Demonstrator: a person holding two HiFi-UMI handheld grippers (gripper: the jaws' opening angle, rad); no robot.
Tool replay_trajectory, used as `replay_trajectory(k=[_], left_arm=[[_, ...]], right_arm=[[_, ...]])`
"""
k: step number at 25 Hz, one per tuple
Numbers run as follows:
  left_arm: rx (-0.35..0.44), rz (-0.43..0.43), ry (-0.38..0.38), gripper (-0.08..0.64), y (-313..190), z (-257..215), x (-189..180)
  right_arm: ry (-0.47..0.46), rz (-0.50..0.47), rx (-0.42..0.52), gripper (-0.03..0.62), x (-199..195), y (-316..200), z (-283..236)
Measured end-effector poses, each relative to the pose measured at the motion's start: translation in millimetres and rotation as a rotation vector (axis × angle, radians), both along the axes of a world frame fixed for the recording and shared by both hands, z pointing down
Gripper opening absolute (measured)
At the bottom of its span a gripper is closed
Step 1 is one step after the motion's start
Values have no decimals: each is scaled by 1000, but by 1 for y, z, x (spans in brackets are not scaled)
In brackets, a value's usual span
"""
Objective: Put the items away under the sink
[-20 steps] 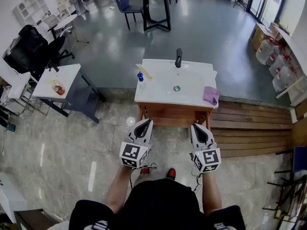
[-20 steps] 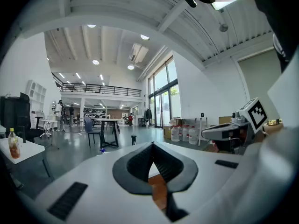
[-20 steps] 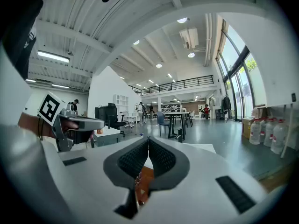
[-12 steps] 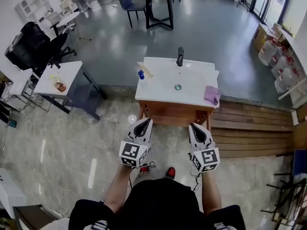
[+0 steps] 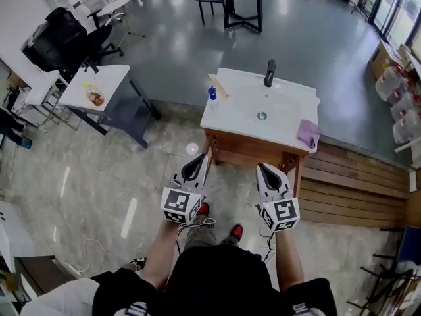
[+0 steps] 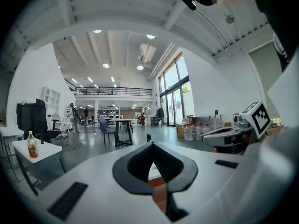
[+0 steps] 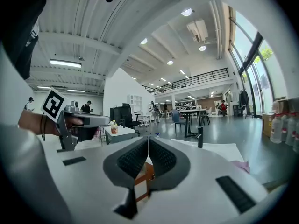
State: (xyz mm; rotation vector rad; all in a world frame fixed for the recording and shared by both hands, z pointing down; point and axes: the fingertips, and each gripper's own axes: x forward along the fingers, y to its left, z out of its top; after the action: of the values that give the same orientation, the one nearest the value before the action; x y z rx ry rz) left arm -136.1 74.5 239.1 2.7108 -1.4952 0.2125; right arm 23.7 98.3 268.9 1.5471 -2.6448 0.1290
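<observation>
Stood short of the near edge of the sink top (image 5: 240, 129) with left gripper (image 5: 200, 161) and right gripper (image 5: 262, 169) side by side, pointed forward, jaws pressed together on nothing; saw the blue bottle (image 5: 212, 96) standing at the left edge, nearer the left gripper, and the purple cloth (image 5: 307, 134) by the near right corner.

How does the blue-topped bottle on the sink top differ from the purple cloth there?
The bottle stands upright at the sink top's left edge; the cloth lies crumpled at its right edge. The bottle is slim and blue-topped; the cloth is broader and purple. Both rest on the white top.
</observation>
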Motion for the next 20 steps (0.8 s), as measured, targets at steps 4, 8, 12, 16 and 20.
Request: replay_trajectory(k=[4,8,12,16,20], left_arm=[[8,-28,2,6,-27,-1,-21],[-12,-40,-5,6,-62,8,-45],[-33,-39,3,6,-101,17,-68],[-63,-28,6,6,-139,31,-85],[-95,-20,8,6,-174,46,-98]], right_arm=[[2,-35,7,31,-24,-34,-1],[9,-52,2,31,-53,-72,4],[5,-59,-7,31,-81,-115,9],[9,-58,-19,31,-105,-157,18],[15,-45,-42,31,-119,-193,32]])
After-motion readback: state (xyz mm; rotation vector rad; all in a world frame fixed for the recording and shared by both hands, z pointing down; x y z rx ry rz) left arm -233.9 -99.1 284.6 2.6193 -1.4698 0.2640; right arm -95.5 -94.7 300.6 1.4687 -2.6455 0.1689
